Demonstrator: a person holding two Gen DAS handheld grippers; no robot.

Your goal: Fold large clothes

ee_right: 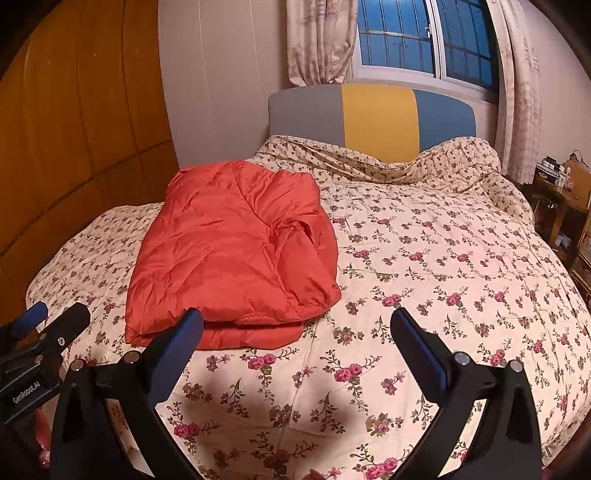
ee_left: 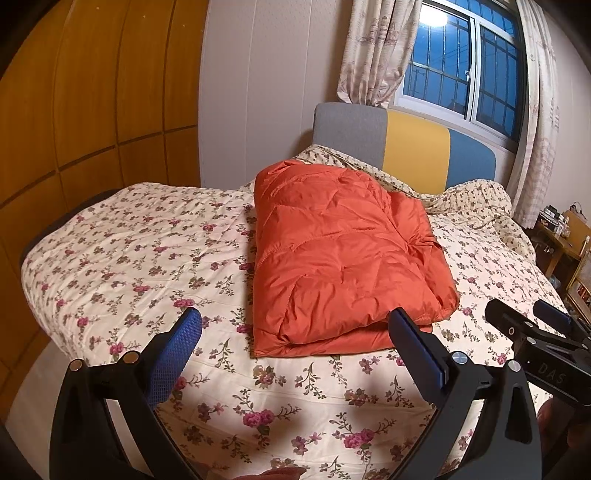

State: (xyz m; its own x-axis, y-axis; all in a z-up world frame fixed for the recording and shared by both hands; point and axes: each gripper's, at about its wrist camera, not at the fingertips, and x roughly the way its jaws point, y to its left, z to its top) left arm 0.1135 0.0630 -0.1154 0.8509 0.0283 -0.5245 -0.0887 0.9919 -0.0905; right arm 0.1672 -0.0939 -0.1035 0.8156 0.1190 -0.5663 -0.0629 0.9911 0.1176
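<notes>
Warm indoor light; lamp glare on window point(ee_left: 436, 16); soft shadows on bed point(ee_right: 295, 406); sharp focus, fisheye bending, dark corners.

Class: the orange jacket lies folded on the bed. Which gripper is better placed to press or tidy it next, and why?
Probably the left gripper: the jacket lies straight ahead between its open fingers. From the right gripper, also open, the jacket sits off to its left.

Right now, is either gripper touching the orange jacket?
Cannot tell. Both wrist views show open fingers overlapping the jacket edge, without a plain gap or contact.
</notes>
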